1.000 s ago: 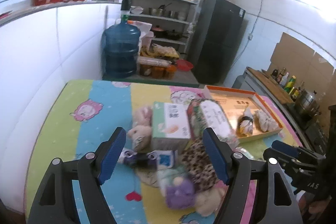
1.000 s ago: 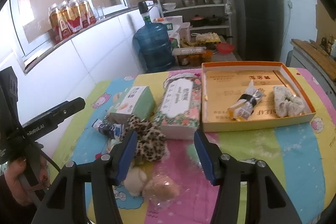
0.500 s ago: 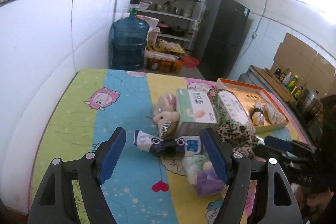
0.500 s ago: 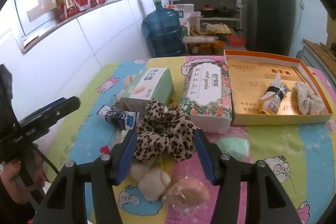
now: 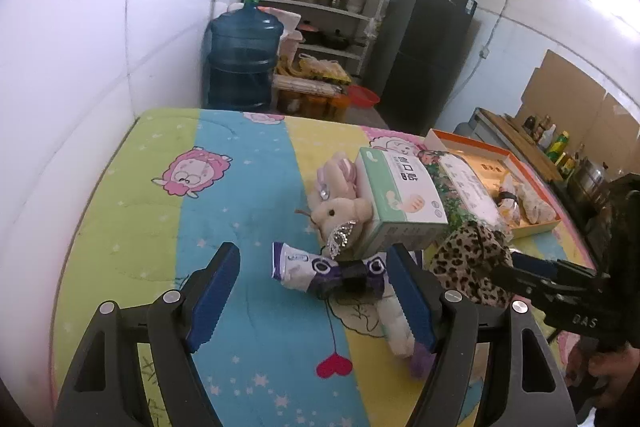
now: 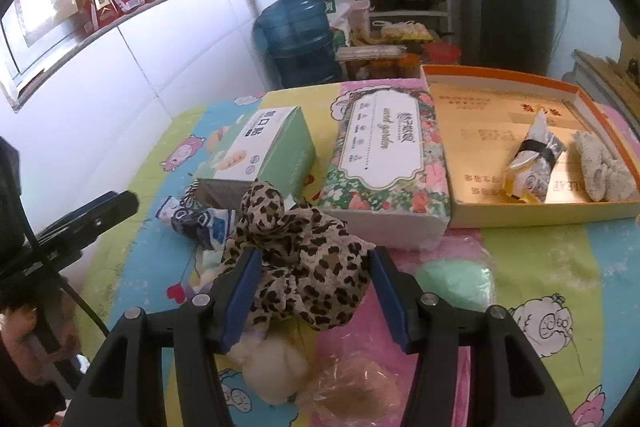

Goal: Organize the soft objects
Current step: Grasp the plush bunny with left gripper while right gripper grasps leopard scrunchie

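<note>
- Two tongs: right gripper (image 6: 314, 287) straddles the leopard-print scrunchie (image 6: 304, 263), pads apart, nothing clenched; left gripper (image 5: 312, 291) spread wide, empty, over the purple-white packet (image 5: 320, 269).
- Advice: sink right pads lower round the scrunchie's bulk before squeezing, or only loose cloth gets pinched.
- Landmark is the orange tray (image 6: 500, 75): scrunchie lies well left of it, in front of the floral tissue pack (image 6: 384, 163).
- In tray: one tied packet (image 6: 532, 163), one fuzzy scrunchie (image 6: 604, 167).
- Left of tray: two tissue packs, floral and green box (image 6: 264, 151).
</note>
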`<state>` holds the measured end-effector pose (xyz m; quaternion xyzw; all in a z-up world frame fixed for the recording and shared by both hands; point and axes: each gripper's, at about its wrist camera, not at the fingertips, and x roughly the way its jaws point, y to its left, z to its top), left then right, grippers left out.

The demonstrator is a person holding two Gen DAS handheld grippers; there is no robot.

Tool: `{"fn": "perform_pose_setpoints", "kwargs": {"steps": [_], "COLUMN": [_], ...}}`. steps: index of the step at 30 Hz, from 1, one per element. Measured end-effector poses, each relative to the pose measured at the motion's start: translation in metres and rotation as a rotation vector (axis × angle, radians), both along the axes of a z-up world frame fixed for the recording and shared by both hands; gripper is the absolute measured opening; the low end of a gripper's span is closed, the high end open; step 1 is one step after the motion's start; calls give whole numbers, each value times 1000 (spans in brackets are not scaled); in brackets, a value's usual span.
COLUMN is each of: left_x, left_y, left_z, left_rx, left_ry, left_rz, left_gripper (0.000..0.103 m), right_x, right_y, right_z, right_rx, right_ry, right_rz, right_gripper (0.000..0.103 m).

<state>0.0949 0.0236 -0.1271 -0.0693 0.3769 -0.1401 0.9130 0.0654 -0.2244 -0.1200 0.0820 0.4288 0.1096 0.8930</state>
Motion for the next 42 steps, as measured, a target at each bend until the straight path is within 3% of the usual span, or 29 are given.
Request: {"fn": "perform_pose_setpoints", "kwargs": {"steps": [4, 11, 17, 25, 33, 37, 42], "left_x": [8, 23, 36, 52, 68, 76, 82], "left_y": [-3, -7, -8, -26, -38, -38, -38], "left_z": [-3, -7, -11, -19, -39, -48, -52], "left_rx": [0, 7, 15, 43, 113, 113, 111], "left_ry": [6, 9, 15, 12, 33, 64, 67], "left_rz": [-7, -32, -38, -149, -212, -216, -231], "left_gripper": [77, 77, 77, 77, 76, 64, 64], "right_x": [2, 4, -1, -18, -26, -29, -29], "right_y": [-1, -1, -6, -12, -16, -23, -29], "right_z": [-3, -7, -2, 33, 47, 48, 45], "right_rx": [26, 24, 28, 59, 63, 78, 86], "right_ry": [26, 62, 42, -54, -73, -69, -58], "right_rz": [9, 14, -8, -2, 2, -17, -26], "right_gripper": [56, 30, 19, 15, 15, 15, 15]}}
